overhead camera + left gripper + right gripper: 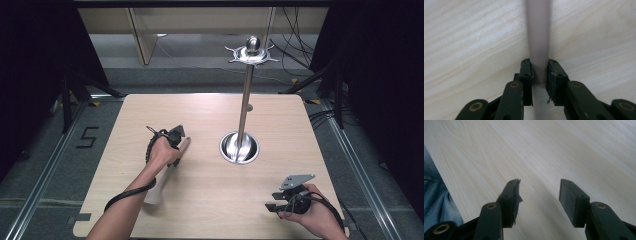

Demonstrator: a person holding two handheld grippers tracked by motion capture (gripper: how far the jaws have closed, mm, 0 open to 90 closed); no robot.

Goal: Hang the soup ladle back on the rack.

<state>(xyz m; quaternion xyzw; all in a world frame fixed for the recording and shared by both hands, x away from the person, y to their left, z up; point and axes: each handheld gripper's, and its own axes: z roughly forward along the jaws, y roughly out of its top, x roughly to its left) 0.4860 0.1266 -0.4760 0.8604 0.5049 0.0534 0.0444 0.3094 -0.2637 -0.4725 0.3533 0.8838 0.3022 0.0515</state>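
Note:
A pale, smooth rod [155, 192] lies slantwise on the wooden table [210, 200], left of centre. My left gripper [175, 145] reaches down onto its far end, held by a hand. In the left gripper view the jaws of my left gripper [539, 68] are shut on the rod [538, 37], which runs straight away over the wood. My right gripper [270, 206] rests near the front right corner, pointing left. In its own view my right gripper [540, 183] is open, with bare wood between the fingers.
A metal stand [245, 107] rises from a round shiny base [239, 148] right of the table's centre, with a spiked disc and knob [251, 50] on top. Blue denim [434, 195] shows past the table's near edge. Cables lie on the floor at the back right.

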